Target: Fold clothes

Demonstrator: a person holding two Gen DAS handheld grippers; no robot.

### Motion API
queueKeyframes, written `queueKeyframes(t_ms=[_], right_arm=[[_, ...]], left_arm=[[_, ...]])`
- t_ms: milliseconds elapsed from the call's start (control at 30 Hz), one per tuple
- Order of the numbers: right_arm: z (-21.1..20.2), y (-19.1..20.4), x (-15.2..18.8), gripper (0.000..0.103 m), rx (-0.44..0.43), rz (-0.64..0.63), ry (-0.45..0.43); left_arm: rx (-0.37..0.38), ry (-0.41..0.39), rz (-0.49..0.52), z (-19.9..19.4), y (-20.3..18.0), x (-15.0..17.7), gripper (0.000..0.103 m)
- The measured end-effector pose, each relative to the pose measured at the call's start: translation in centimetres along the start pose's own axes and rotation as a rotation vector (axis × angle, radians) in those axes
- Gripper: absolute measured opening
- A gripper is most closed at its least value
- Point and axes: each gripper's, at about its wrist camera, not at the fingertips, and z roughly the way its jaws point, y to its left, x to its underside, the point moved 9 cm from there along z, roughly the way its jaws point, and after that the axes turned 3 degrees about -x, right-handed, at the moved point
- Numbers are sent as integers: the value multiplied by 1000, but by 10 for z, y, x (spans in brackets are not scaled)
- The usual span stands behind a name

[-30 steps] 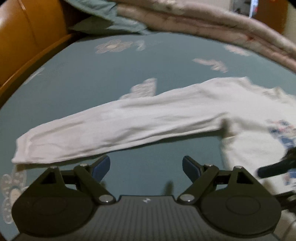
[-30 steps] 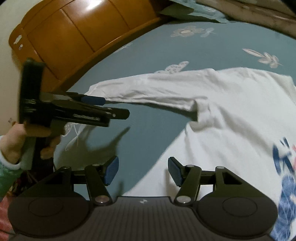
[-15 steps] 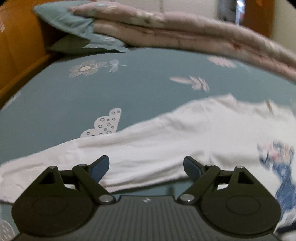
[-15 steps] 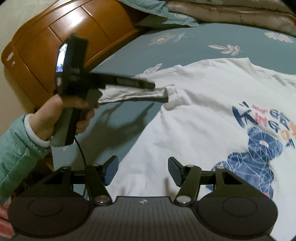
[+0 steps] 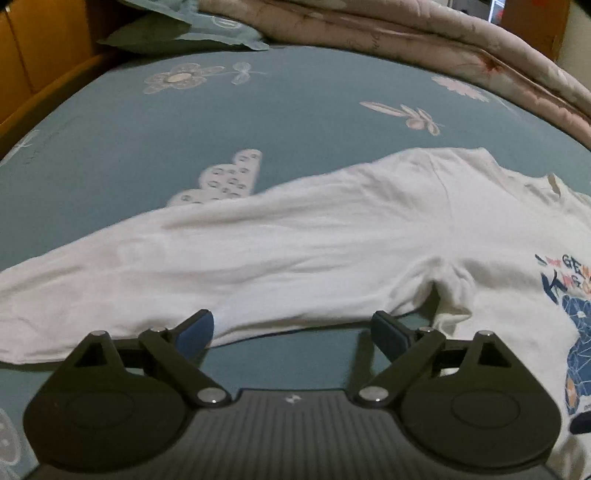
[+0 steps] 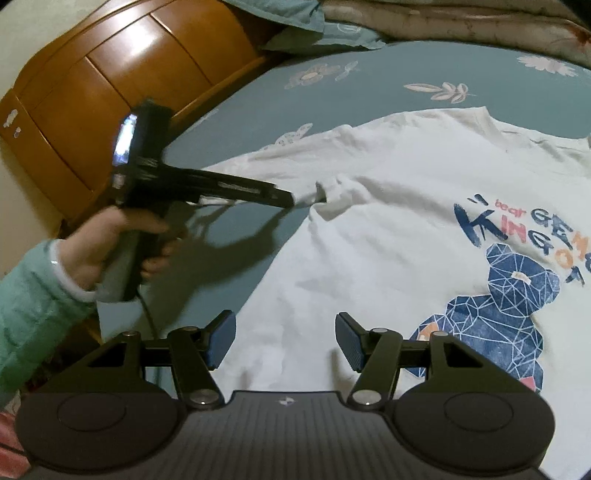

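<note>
1. A white long-sleeved shirt [image 6: 388, 229] lies flat on a teal bedsheet [image 5: 184, 122] with flower prints. The front with the blue bear print [image 6: 506, 306] faces up.
2. One sleeve [image 5: 221, 258] lies stretched to the left across the sheet, and its lower edge runs just in front of the left gripper's fingers.
3. The left gripper [image 5: 291, 334] has its jaws spread wide with nothing between them. It is low over the sheet, just beside the sleeve edge and near the armpit fold [image 5: 443, 288].
4. In the right wrist view a hand [image 6: 110, 243] in a light green sleeve [image 6: 33, 306] holds this left gripper. Its tip is at the bunched cloth of the armpit.
5. The right gripper [image 6: 284, 341] also has its jaws apart and empty. It is over the side edge of the shirt body, left of the bear print.
6. A strip of bare sheet lies open between the sleeve and the shirt body.
7. A wooden headboard [image 6: 92, 92] borders the bed on the left, and a pillow [image 5: 192, 33] and a folded quilt [image 5: 406, 40] lie along the far edge.
</note>
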Motion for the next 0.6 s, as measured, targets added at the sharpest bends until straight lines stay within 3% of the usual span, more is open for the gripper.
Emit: queueKeyframes(t_ms=[67, 267, 400, 533, 600], right_arm=[[4, 3, -1, 65, 1, -13, 8], [17, 7, -6, 65, 39, -34, 25], [22, 9, -17, 65, 90, -68, 20], [26, 7, -41, 66, 164, -106, -29], [28, 11, -59, 72, 190, -136, -77]], left_arm=[[7, -44, -56, -7, 16, -10, 92], [47, -71, -312, 12, 67, -27, 92], [-9, -23, -359, 22, 85, -16, 92], [-48, -53, -355, 11, 98, -16, 92], [-67, -69, -353, 6, 105, -16, 96]])
